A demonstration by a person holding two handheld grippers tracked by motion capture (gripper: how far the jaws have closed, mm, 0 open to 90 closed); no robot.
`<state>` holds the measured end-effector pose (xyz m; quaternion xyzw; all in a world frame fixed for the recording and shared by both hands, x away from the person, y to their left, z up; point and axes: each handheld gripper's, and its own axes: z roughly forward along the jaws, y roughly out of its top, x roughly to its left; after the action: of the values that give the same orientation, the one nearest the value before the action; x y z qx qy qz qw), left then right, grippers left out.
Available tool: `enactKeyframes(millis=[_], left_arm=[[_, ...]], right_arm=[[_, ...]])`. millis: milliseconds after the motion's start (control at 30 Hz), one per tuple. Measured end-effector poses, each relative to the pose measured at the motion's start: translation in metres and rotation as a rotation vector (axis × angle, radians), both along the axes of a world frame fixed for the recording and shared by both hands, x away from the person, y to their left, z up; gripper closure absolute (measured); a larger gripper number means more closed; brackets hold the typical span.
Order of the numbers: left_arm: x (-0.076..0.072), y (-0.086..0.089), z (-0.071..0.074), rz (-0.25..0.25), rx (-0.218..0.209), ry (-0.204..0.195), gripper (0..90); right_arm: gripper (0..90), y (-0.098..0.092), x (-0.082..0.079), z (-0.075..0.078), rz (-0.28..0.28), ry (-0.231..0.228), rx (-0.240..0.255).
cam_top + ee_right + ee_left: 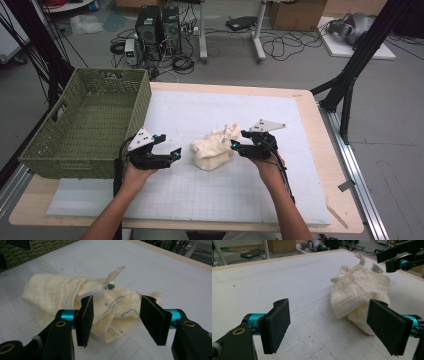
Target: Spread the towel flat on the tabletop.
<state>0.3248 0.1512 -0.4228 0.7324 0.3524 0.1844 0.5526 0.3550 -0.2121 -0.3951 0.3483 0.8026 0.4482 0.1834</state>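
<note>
A crumpled cream cloth (212, 150) with a small tag lies in the middle of the white gridded mat (200, 200). My right gripper (238, 140) is at the cloth's right side. In the right gripper view its jaws stand partly apart (116, 320), a fold of the cloth (57, 295) lies between and beyond them, and the pads do not press on it. My left gripper (170, 145) hovers just left of the cloth. Its jaws are wide open (334, 325) with nothing between them, and the cloth (359, 290) is ahead of the right jaw.
A green woven basket (50, 150) stands at the table's left edge, close beside the left hand. The mat covers most of the wooden tabletop (310, 105). Computers, cables and stands sit on the floor beyond the far edge.
</note>
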Motion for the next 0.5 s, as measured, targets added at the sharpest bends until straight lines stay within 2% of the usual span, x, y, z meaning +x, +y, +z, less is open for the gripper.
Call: enactKeyframes(millis=[100, 200, 233, 333, 367, 433, 467, 500], left_arm=[[0.001, -0.001, -0.001, -0.001, -0.006, 0.004, 19.4], [0.001, 0.000, -0.001, -0.002, -0.008, 0.005, 19.5], [0.001, 0.000, -0.001, -0.002, -0.011, 0.004, 19.5], [0.002, 0.000, -0.001, -0.004, -0.011, 0.004, 19.5], [0.002, 0.000, -0.001, -0.003, -0.012, 0.008, 19.6], [0.002, 0.000, -0.001, -0.004, -0.012, 0.009, 19.6], [0.002, 0.001, -0.002, -0.003, -0.014, 0.010, 19.6], [0.002, 0.001, -0.002, -0.003, -0.014, 0.010, 19.7]], right_arm=[[46.5, 0.013, 0.009, -0.004, -0.004, 0.004, -0.018], [45.3, 0.018, 0.016, -0.007, -0.005, 0.022, -0.021], [44.7, 0.023, 0.022, -0.010, -0.001, 0.033, -0.024], [43.9, 0.028, 0.026, -0.014, 0.003, 0.066, -0.028], [45.8, 0.031, 0.030, -0.020, 0.030, 0.104, -0.026], [48.6, 0.033, 0.031, -0.023, 0.032, 0.117, -0.039], [62.4, 0.035, 0.031, -0.026, 0.055, 0.128, -0.062], [62.4, 0.035, 0.031, -0.026, 0.055, 0.128, -0.062]])
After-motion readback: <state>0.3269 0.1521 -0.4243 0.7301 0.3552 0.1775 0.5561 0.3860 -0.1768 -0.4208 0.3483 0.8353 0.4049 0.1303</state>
